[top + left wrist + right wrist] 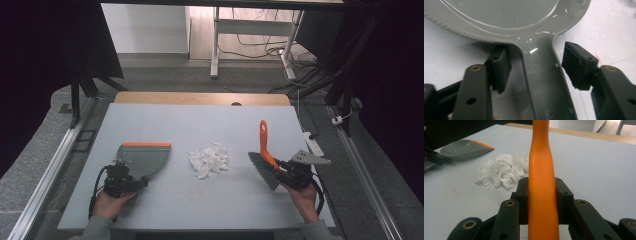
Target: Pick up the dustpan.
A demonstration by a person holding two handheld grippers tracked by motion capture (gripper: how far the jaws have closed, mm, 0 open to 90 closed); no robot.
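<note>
Nearest the camera, at the counter's (pixel 150 210) near edge, a person's two hands each hold a hand-held gripper. The left hand-held gripper (pixel 131 181) straddles the grey handle of a dustpan (pixel 144 157); in the left gripper view its jaws stand part-way in, one on either side of the handle (pixel 544 75), with gaps showing, so they do not grip it yet. The dustpan lies flat, handle toward the person, its orange lip (pixel 147 144) pointing away. The right hand-held gripper (pixel 283 170) is clamped on the orange handle of a brush (pixel 265 150), whose grey bristles (pixel 264 170) slant toward the person and whose handle points away. Between the two, near the middle of the counter, sits a small heap of torn white paper (pixel 210 159), just right of the dustpan and just left of the bristles. Both tools are about equally near it. Bare counter surrounds the heap, with open room on every side.
</note>
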